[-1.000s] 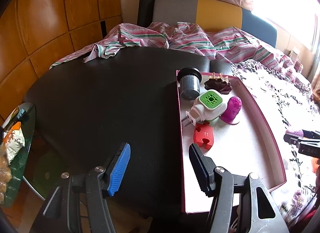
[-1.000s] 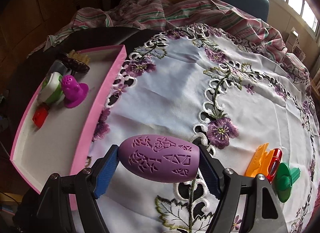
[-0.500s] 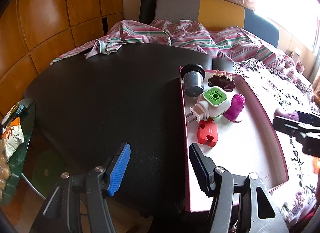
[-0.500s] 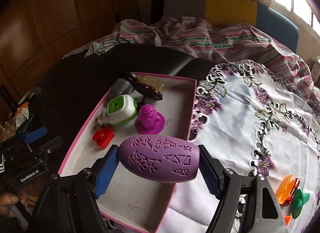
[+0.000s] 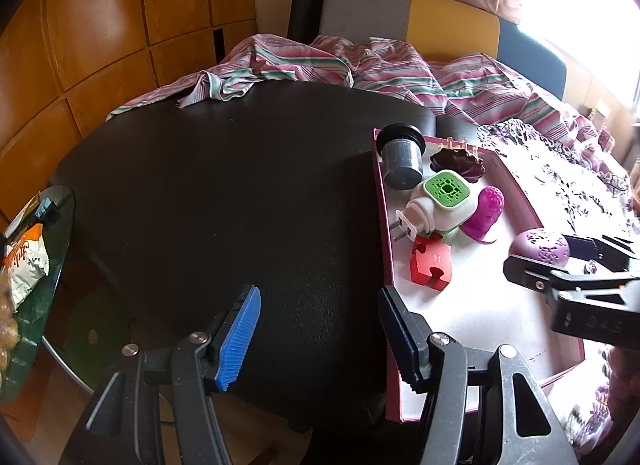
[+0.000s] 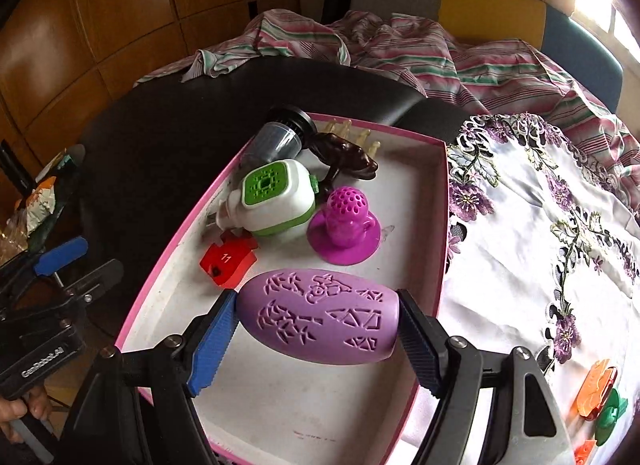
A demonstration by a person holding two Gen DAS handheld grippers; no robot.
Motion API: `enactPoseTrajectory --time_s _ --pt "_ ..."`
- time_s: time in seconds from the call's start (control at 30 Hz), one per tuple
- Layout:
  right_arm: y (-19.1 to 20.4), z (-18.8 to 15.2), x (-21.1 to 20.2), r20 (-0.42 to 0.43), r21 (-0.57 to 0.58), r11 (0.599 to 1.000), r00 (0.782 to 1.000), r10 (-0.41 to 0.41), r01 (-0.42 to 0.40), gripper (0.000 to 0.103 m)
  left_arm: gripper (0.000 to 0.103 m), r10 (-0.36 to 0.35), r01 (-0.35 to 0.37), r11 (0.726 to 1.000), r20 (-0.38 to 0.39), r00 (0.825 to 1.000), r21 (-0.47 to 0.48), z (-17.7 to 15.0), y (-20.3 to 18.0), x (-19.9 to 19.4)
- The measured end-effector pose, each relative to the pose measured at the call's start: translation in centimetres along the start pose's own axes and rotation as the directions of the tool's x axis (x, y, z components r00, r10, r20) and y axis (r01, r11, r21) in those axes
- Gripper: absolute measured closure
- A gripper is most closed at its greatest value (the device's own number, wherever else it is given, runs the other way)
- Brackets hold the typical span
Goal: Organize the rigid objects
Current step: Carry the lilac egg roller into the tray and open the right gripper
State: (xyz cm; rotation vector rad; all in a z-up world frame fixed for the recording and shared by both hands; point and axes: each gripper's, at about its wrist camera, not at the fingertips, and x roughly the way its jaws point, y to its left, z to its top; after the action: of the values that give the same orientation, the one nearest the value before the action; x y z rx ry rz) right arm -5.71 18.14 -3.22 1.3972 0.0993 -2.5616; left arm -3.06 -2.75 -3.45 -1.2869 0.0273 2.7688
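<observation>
The right gripper (image 6: 316,325) is seen above the near half of a pink tray (image 6: 442,249), and its jaws are clamped on a purple egg-shaped case (image 6: 320,317), one pad pressed on each end. The case is held lying on its side, with cut-out patterns on its upper face; whether it touches the tray floor cannot be told. In the far part of the tray several things are gathered close together: a white plug-in device with a green top (image 6: 276,197), a red puzzle piece (image 6: 228,261) just near of it, a magenta cup-shaped piece (image 6: 344,225) to its right, a grey cylinder with a black cap (image 6: 280,137) at the far left corner, and a dark brown hair clip (image 6: 348,153) beside the cylinder. The tray is placed on a surface covered on the left by a black sheet (image 5: 224,193) and on the right by a white cloth with purple flowers (image 6: 552,225). On this cloth, at the near right, a few orange, red and green clips (image 6: 600,393) are lying. The left gripper (image 5: 316,329) is held over the black sheet, just left of the tray's left wall, and its jaws are apart with nothing between them. A striped blanket (image 5: 360,65) is crumpled at the far side.
</observation>
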Motion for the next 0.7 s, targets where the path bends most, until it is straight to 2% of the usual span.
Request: enactPoseTrajectory --time_s 0.1,0.27,0.53,0.7 --pt "0.0 0.6 1.6 -0.033 0.013 1.0 0.999 0.003 -0.002 0.025 0.041 -0.003 0.003 1.0 -0.007 1.0 -0.001 0.1 0.0 0.1" --pt "-0.3 1.4 5.0 -0.103 0.047 0.998 0.994 -0.044 0.05 0.025 0.041 0.0 0.0 1.0 -0.006 1.0 0.005 0.1 0.0 0.1" --pt "-1.2 1.7 4.3 -0.08 0.075 0.997 0.997 0.001 0.005 0.024 0.041 0.007 -0.007 1.0 0.003 1.0 0.002 0.3 0.2 0.0" --pt "-1.6 1.4 2.4 -0.021 0.078 0.997 1.0 0.018 -0.016 0.024 0.041 0.003 -0.003 1.0 0.004 1.0 0.012 0.3 -0.2 -0.2"
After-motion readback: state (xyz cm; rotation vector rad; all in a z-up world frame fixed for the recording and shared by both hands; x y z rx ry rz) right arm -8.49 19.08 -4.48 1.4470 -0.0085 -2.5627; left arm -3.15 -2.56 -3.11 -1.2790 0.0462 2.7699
